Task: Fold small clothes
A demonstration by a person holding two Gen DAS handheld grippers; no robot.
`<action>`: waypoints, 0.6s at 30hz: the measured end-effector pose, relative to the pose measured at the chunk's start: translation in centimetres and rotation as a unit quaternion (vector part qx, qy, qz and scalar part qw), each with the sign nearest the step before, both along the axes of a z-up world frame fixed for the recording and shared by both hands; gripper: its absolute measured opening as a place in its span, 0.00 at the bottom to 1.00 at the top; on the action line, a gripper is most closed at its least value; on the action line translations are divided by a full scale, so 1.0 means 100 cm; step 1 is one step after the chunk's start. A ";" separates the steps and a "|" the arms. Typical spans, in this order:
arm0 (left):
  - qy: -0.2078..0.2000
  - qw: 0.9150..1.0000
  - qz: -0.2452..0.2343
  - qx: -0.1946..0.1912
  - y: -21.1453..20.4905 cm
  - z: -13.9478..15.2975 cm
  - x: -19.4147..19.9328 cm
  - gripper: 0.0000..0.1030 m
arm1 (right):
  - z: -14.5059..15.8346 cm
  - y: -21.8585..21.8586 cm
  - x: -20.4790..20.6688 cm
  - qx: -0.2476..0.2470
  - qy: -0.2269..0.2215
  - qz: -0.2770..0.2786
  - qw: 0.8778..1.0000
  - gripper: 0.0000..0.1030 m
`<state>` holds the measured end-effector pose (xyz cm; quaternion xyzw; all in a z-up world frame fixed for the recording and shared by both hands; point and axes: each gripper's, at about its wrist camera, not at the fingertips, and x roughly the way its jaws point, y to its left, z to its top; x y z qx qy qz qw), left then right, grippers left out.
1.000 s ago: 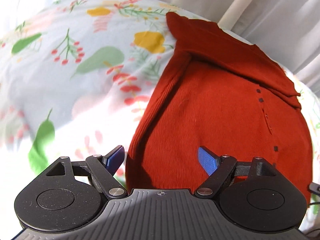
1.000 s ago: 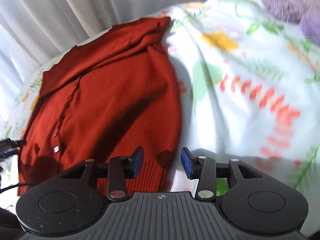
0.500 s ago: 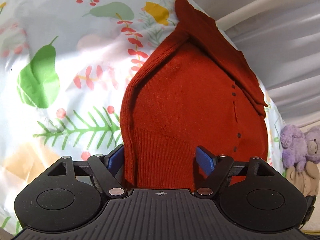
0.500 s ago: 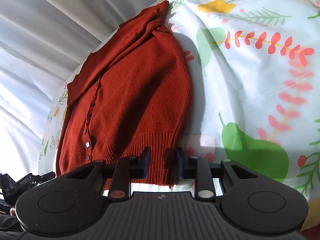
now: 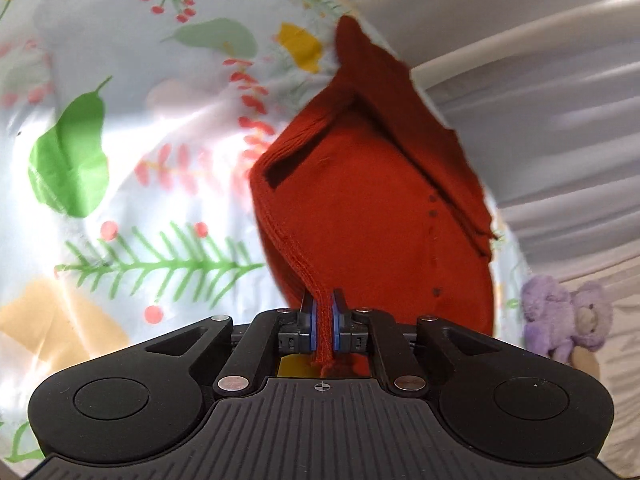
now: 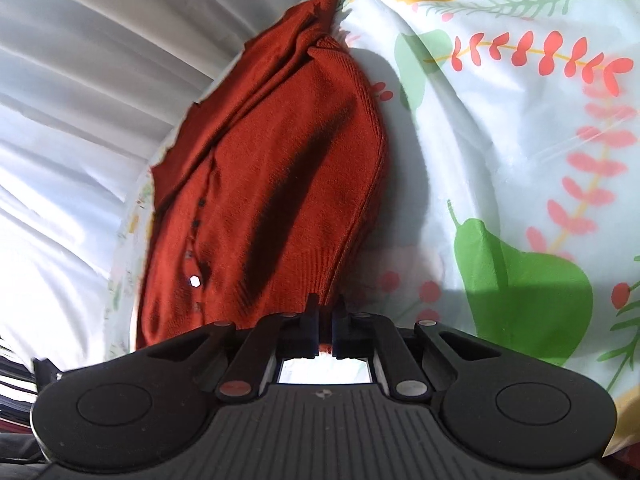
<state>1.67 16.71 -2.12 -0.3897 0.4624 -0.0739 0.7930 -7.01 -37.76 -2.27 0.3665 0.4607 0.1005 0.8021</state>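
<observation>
Left gripper point(image 5: 325, 312) is clamped on the cardigan point(image 5: 376, 208) hem. Right gripper point(image 6: 325, 316) pinches its other hem corner. Cardigan lies on the sheet point(image 5: 120, 160).

we see a rust-red cardigan point(image 5: 372, 200) with dark buttons on a pale blue sheet point(image 5: 132, 128) printed with green leaves, red berries and yellow blooms; beside the cardigan, a lilac plush toy point(image 5: 560, 316).

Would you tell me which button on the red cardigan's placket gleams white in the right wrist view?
The lowest visible button on the red cardigan, nearest the hem; those above look dark.
</observation>
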 end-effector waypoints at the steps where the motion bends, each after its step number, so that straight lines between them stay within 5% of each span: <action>1: -0.013 1.000 0.001 -0.012 0.000 0.007 0.002 0.08 | 0.003 -0.004 -0.001 0.015 -0.009 -0.006 1.000 0.04; 8: -0.092 0.994 -0.003 -0.062 -0.007 0.042 0.018 0.08 | 0.034 -0.032 0.004 0.080 -0.079 -0.036 0.993 0.04; 11: -0.099 0.993 0.000 -0.060 -0.008 0.047 0.028 0.08 | 0.041 -0.033 0.012 0.048 -0.082 -0.045 0.994 0.04; 14: -0.122 0.990 0.010 -0.068 -0.003 0.057 0.039 0.08 | 0.048 -0.041 0.017 0.093 -0.110 -0.050 0.988 0.04; 18: -0.154 0.986 0.014 -0.067 0.001 0.071 0.065 0.08 | 0.063 -0.040 0.039 0.067 -0.133 -0.047 0.988 0.04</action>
